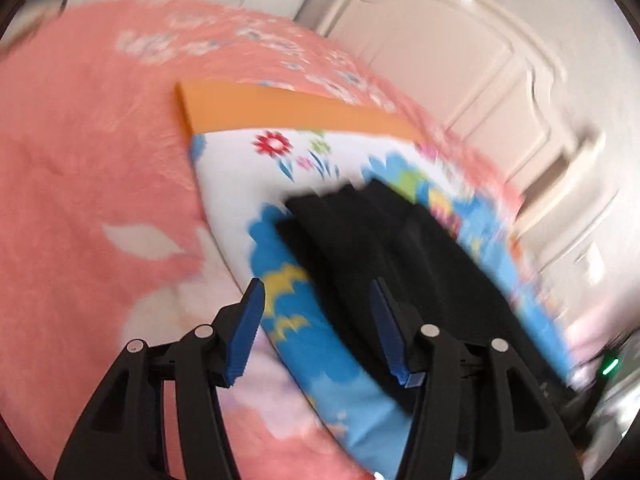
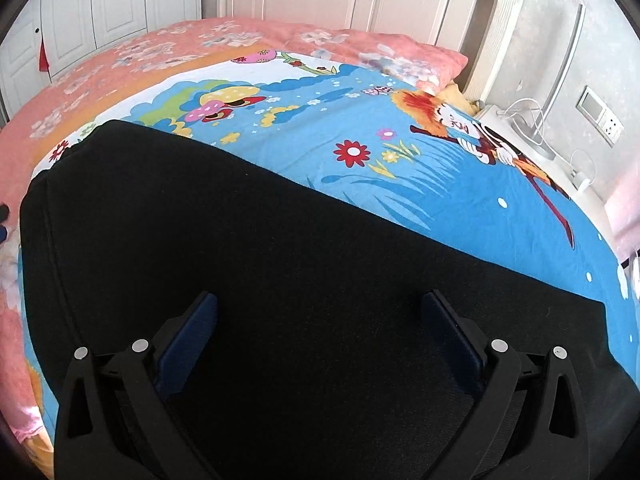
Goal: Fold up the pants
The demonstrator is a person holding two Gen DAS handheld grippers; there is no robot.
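A bed [image 2: 120,64] fills both views, covered with a pink floral bedspread [image 1: 80,168], and over that lies a cartoon-printed sheet [image 2: 400,184] in blue, white and orange with flowers and a figure in a straw hat. White panelled wardrobe doors [image 2: 100,4] stand behind the bed, and in the right wrist view a white nightstand [image 2: 532,148] with cables sits beside the bed's far corner, under a wall switch plate [image 2: 600,114].

The black pants [image 2: 280,260] lie flat on the printed sheet. In the right wrist view they spread as one broad dark sheet across the lower half of the frame, their upper edge running diagonally from upper left to lower right. In the left wrist view (blurred) they show as a narrower dark band with lengthwise folds, its end resting on the blue part of the print.

The left gripper [image 1: 318,300] is spread apart, holding nothing; its right pad [image 1: 386,328] is over the pants, its left pad [image 1: 248,332] over the sheet. The right gripper [image 2: 320,312] is likewise wide apart and empty, both fingers over the black cloth.
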